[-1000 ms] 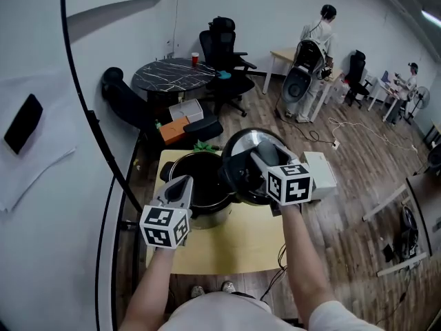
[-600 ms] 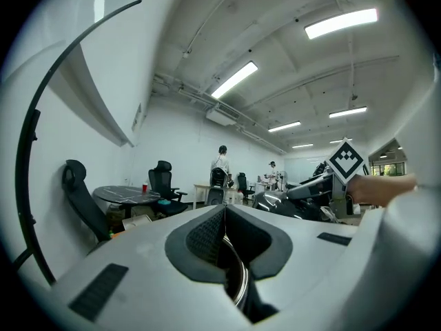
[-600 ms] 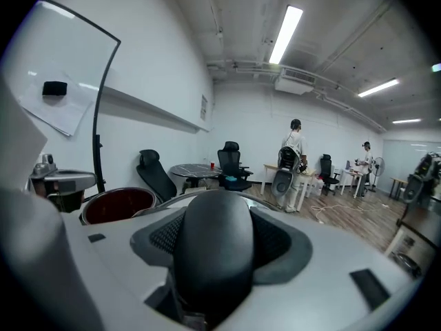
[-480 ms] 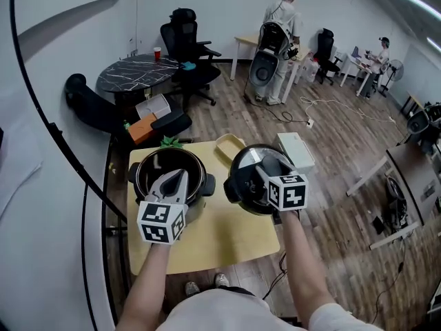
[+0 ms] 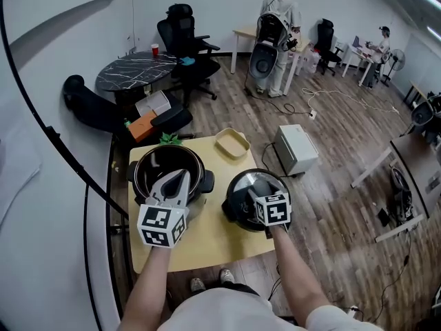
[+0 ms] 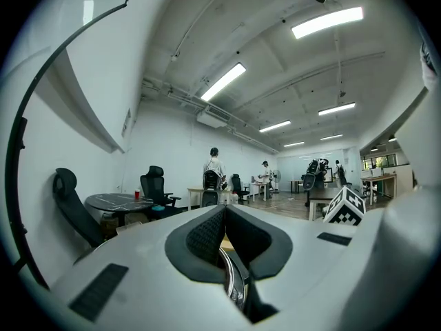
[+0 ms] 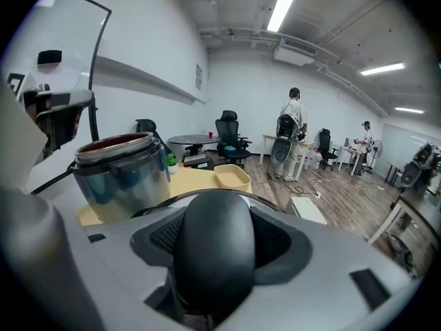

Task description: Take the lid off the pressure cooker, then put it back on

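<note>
Head view: the pot (image 5: pixel 158 164) stands open on the left of the table (image 5: pixel 207 238). The left gripper (image 5: pixel 180 178) reaches to its near rim. The lid (image 5: pixel 238 190) is off and sits low to the pot's right, near the table's right edge, under the right gripper (image 5: pixel 258 197). From here I cannot tell whether it rests on the table or hangs just above it. A tray (image 5: pixel 232 142) lies behind the lid, well apart from it.

Left gripper view: the jaws are pressed together on the thin metal rim (image 6: pixel 234 281) of the pot, which runs up between the pads. This grip looks meant to brace the pot.

Right gripper view: the jaws are closed round the lid's black handle (image 7: pixel 213 254), which fills the gap between them. The pot shows side-on to the left with its top about level with the camera. So the lid is probably at or near table height.

The step in hand seems to be the turn between taking off and putting back. To do it well:
- Hold the handle firmly so the lid does not swing.
- Lift it straight and level until it is above the pot's rim before crossing left.
- Keep the left grip steady so the pot does not slide.
- Move the left jaws off the rim before the lid seats, or it may land on them.
</note>
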`<move>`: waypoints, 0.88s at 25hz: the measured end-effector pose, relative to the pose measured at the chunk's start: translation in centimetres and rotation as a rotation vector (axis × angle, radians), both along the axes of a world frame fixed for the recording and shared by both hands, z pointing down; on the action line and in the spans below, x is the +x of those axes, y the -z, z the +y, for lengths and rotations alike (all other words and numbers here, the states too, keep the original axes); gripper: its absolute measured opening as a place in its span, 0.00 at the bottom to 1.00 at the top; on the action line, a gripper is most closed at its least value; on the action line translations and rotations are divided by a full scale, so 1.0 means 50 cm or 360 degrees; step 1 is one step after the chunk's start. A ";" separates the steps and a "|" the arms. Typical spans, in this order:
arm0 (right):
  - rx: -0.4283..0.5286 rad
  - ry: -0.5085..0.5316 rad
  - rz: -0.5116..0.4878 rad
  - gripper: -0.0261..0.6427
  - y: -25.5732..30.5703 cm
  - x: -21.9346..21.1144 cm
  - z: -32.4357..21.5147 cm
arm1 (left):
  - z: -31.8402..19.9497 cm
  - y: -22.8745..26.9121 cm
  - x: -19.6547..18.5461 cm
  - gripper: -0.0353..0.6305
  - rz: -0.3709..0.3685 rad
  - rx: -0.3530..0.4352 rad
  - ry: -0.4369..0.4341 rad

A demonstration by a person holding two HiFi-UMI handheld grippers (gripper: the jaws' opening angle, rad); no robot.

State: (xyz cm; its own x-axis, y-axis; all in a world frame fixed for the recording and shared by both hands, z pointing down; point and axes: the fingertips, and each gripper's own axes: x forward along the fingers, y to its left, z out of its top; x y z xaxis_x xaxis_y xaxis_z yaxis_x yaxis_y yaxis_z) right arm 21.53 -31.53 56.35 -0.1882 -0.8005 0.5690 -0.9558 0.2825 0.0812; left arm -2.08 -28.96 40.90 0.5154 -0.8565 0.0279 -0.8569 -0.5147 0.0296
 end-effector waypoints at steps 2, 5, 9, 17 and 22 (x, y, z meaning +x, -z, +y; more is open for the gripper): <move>-0.0011 0.0022 0.0025 0.45 -0.038 -0.010 0.007 | 0.006 -0.003 -0.004 0.07 0.0002 -0.0008 0.0010; -0.0037 0.0038 0.0051 0.45 -0.082 -0.019 0.014 | 0.012 -0.005 -0.006 0.07 -0.0004 -0.0014 0.0020; -0.0068 0.0044 0.0039 0.45 -0.128 -0.030 0.013 | 0.016 -0.006 -0.018 0.07 -0.0012 -0.0019 0.0035; -0.0110 0.0034 0.0031 0.45 -0.177 -0.031 0.021 | 0.025 -0.010 -0.032 0.07 -0.0015 -0.0038 0.0057; -0.0113 0.0039 0.0001 0.45 -0.188 -0.039 0.023 | 0.024 -0.015 -0.032 0.07 -0.0017 -0.0048 0.0059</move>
